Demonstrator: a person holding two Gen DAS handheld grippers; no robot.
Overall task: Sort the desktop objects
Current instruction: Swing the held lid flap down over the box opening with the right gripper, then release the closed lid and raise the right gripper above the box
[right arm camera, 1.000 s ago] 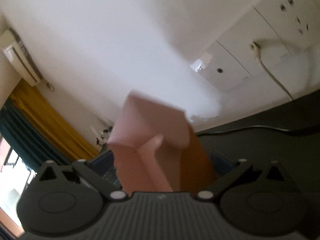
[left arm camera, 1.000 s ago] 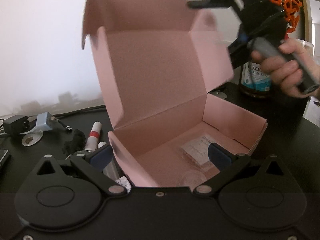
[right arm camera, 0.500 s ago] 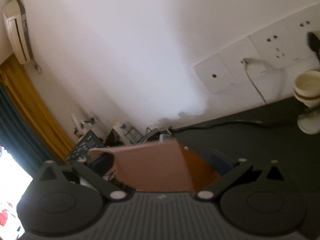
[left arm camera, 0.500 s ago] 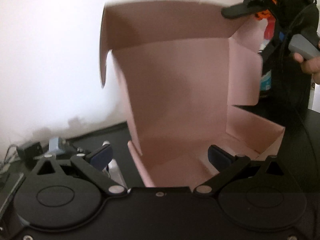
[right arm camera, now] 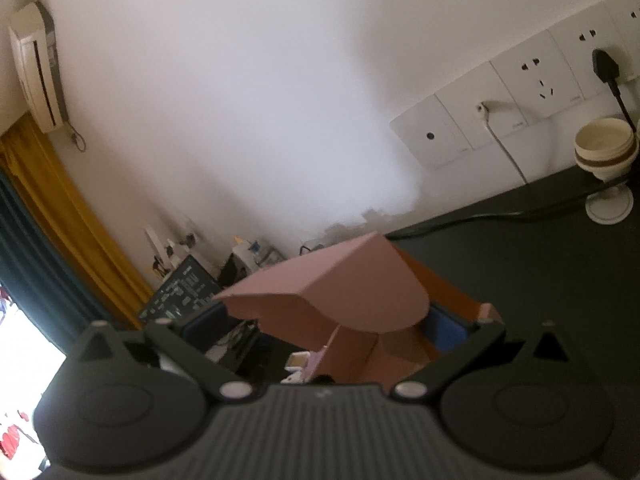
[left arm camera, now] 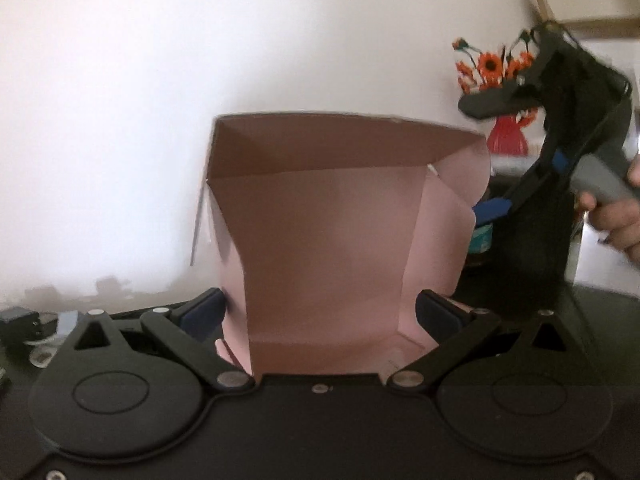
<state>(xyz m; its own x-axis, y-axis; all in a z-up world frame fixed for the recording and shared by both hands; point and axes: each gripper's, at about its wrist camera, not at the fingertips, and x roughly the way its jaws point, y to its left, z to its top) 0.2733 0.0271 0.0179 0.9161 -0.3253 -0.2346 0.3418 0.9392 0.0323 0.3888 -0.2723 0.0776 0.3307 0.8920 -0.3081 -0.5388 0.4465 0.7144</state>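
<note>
Nearest in the left wrist view, the left gripper point(left arm camera: 320, 312) stands with its blue-padded fingers point(left arm camera: 202, 312) spread wide on either side of the pink box point(left arm camera: 324, 248), released and clasping nothing; the box sits on the dark desk point(left arm camera: 600, 300) and now fills the gap between the fingers, closer than a second ago, so its floor and the packet seen inside earlier are almost hidden. The lid flap point(left arm camera: 340, 144), raised high and open before, now tips forward over the box mouth. At the far right the right gripper point(left arm camera: 490, 216), held by a hand point(left arm camera: 616, 220), has come down from above the lid to its right side flap; one blue pad lies just beside that flap. In the right wrist view the right gripper point(right arm camera: 324, 320) is spread, with the rounded pink flap point(right arm camera: 360, 288) between its fingers but not pinched. Beyond it lie the desk point(right arm camera: 520, 272), a cream cup point(right arm camera: 604, 148) and wall sockets point(right arm camera: 536, 76). Orange flowers point(left arm camera: 496, 68) stand far right.
</note>
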